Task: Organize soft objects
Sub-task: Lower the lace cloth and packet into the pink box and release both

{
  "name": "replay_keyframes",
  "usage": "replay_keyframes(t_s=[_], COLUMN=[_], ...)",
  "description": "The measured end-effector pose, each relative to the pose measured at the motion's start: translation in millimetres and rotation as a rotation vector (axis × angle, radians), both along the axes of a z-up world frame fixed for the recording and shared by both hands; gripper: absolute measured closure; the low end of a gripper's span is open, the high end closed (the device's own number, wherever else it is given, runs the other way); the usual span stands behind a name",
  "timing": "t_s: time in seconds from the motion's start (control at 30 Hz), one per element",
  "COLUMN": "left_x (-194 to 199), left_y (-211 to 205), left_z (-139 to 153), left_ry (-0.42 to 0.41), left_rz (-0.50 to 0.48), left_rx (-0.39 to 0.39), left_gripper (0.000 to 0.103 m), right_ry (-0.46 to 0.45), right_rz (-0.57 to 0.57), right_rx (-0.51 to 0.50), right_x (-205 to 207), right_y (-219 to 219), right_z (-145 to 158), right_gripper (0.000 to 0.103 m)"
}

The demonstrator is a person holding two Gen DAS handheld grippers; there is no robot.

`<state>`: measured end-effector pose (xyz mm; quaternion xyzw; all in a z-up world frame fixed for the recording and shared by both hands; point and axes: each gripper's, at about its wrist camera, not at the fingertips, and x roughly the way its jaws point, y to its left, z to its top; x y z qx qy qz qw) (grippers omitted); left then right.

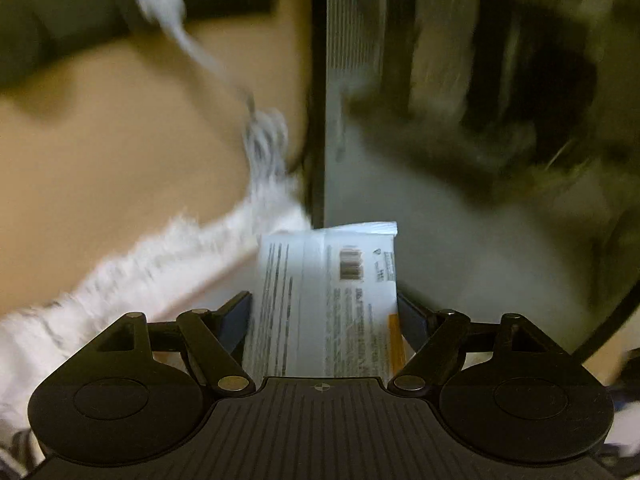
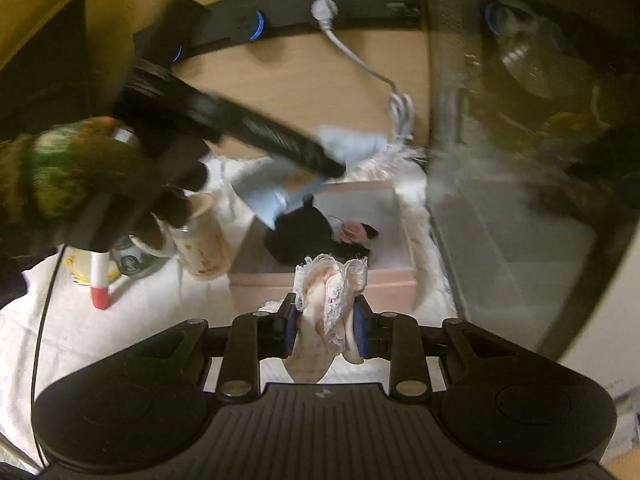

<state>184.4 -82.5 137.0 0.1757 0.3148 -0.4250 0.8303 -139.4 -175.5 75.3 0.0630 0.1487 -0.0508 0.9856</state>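
Note:
My left gripper (image 1: 324, 308) is shut on a white printed plastic packet (image 1: 326, 296) with a barcode, held above the fluffy white cloth (image 1: 168, 264). In the right wrist view the left gripper (image 2: 320, 160) shows with that pale blue-white packet (image 2: 352, 142) over the pink box (image 2: 320, 280). My right gripper (image 2: 326, 320) is shut on a pink lace-trimmed fabric piece (image 2: 328, 296) at the box's near wall. A black soft item (image 2: 304, 236) with a pink flower (image 2: 352, 232) lies inside the box.
A glass tank (image 2: 520, 160) stands at the right, with its dark frame (image 1: 318, 100). A white cable (image 2: 360, 60) runs to a plug at the back. A cup (image 2: 204, 236), a jar (image 2: 128, 256) and a red-tipped pen (image 2: 98, 280) sit left of the box.

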Motion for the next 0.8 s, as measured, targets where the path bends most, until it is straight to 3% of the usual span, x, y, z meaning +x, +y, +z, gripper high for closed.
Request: replay_keyframes(t_s=[0.07, 0.23, 0.43, 0.53, 0.6, 0.63, 0.67, 0.73, 0.8], left_x=[7, 16, -38, -76, -96, -105, -114, -126, -133], left_y=[1, 43, 121, 164, 195, 211, 226, 258, 291], left_z=[-7, 10, 2, -21, -36, -41, -46, -54, -60], left_ry=[-0.026, 0.057, 0.060, 0.057, 0.047, 0.037, 0.015, -0.013, 0.015], left_rz=[0.045, 0.156, 0.281, 0.370, 0.453, 0.493, 0.542, 0.649, 0.742], left_rx=[-0.012, -0.250, -0.325, -0.295, -0.237, -0.205, -0.170, -0.126, -0.148], left_gripper=[0.026, 0.026, 0.027, 0.027, 0.027, 0.027, 0.027, 0.027, 0.027], right_ry=[0.001, 0.006, -0.027, -0.017, 0.019, 0.055, 0.095, 0.153, 0.186], right_rz=[-0.007, -0.028, -0.010, 0.022, 0.054, 0.058, 0.048, 0.052, 0.053], right_rx=[-0.009, -0.021, 0.041, 0.105, 0.096, 0.076, 0.051, 0.005, -0.030], right_x=[-3, 11, 65, 111, 143, 157, 170, 185, 191], right_y=[1, 1, -9, -16, -15, -13, -8, 0, 12], right_z=[-2, 6, 43, 60, 59, 56, 51, 39, 30], right_gripper=[0.076, 0.076, 0.075, 0.073, 0.054, 0.034, 0.029, 0.028, 0.029])
